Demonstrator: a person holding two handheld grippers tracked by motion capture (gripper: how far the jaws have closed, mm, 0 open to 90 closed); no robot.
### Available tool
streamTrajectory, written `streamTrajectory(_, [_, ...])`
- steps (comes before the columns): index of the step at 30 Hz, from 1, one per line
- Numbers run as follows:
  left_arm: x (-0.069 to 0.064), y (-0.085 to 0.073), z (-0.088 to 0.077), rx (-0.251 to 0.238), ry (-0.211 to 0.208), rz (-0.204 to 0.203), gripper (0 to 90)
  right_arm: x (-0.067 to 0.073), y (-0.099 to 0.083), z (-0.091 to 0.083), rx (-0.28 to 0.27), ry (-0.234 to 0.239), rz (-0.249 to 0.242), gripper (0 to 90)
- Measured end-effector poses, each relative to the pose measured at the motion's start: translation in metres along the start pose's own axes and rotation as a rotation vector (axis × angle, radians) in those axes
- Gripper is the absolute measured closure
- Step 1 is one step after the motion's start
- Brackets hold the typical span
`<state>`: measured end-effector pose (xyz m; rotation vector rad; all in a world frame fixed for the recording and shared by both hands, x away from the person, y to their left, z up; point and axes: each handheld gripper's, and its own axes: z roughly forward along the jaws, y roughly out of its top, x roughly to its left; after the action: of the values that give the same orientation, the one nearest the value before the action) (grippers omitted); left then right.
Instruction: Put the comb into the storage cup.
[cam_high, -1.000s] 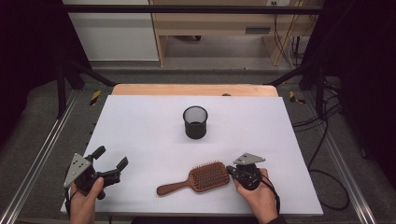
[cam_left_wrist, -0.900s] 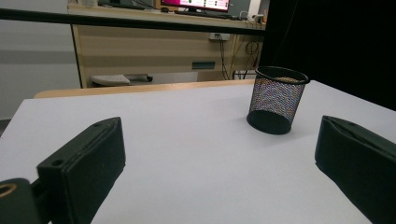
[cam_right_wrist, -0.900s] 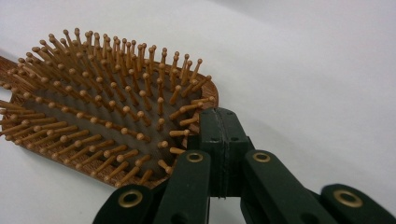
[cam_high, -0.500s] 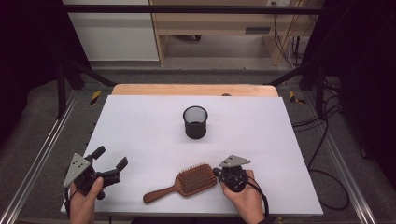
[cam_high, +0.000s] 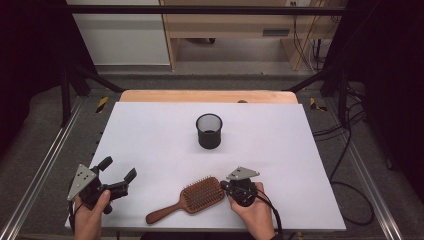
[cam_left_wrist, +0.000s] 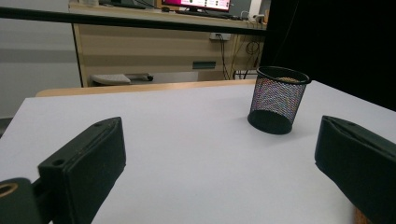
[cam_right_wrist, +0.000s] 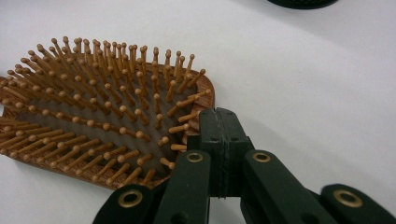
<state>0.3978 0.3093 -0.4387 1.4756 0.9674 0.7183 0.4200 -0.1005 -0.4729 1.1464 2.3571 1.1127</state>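
Note:
A wooden paddle hairbrush (cam_high: 200, 196) lies bristles up near the front of the white table (cam_high: 150, 135), its handle pointing to the front left. My right gripper (cam_high: 223, 186) is shut with nothing between its jaws. In the right gripper view the joined tips (cam_right_wrist: 223, 126) rest against the rim of the hairbrush (cam_right_wrist: 93, 116) head. My left gripper (cam_high: 119, 169) is held at the front left, open and empty. The left gripper view looks between its wide jaws (cam_left_wrist: 224, 163) across bare table toward a black mesh cup (cam_left_wrist: 278, 100).
The black mesh cup (cam_high: 209, 131) stands upright at the table's middle, well beyond the brush. A wooden strip (cam_high: 207, 96) runs along the far edge. Metal rails (cam_high: 45, 165) flank the table, and cables (cam_high: 345, 150) trail on the floor at the right.
My right gripper has moved left and slightly nearer the front edge, and the hairbrush has slid left with it. The left gripper has stayed in place.

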Motion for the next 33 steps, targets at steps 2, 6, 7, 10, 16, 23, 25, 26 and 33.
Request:
streamTrajectory(2, [0.000, 0.000, 0.000, 0.001, 0.000, 0.001, 2.1, 0.000, 0.000, 0.000, 0.001, 0.000, -0.003, 90.0])
streamTrajectory(6, [0.000, 0.000, 0.000, 0.002, 0.000, 0.001, 2.1, 0.000, 0.000, -0.001, -0.002, -0.001, -0.004, 90.0])
streamTrajectory(7, [0.000, 0.000, 0.000, 0.002, 0.000, 0.001, 2.1, 0.000, 0.000, -0.001, -0.003, -0.001, -0.003, 90.0])
streamTrajectory(10, [0.000, 0.000, 0.000, 0.002, 0.003, 0.002, 2.1, -0.002, -0.001, -0.003, -0.015, -0.004, -0.002, 90.0])
streamTrajectory(16, [-0.003, 0.001, -0.002, -0.002, 0.014, 0.015, 2.2, -0.020, -0.002, -0.022, -0.093, -0.029, 0.030, 86.0])
streamTrajectory(23, [-0.013, 0.011, -0.002, 0.019, 0.008, 0.053, 2.3, -0.050, -0.001, -0.051, -0.227, -0.028, 0.023, 55.9])
streamTrajectory(25, [-0.017, 0.016, -0.002, 0.014, -0.007, 0.058, 2.3, -0.057, -0.001, -0.058, -0.253, -0.025, 0.022, 40.6])
streamTrajectory(26, [-0.019, 0.019, -0.002, 0.016, -0.013, 0.065, 2.3, -0.060, -0.002, -0.061, -0.263, -0.025, 0.020, 33.9])
streamTrajectory(33, [-0.033, 0.034, 0.000, 0.064, -0.046, 0.130, 2.5, -0.083, -0.019, -0.090, -0.385, -0.100, 0.024, 6.4])
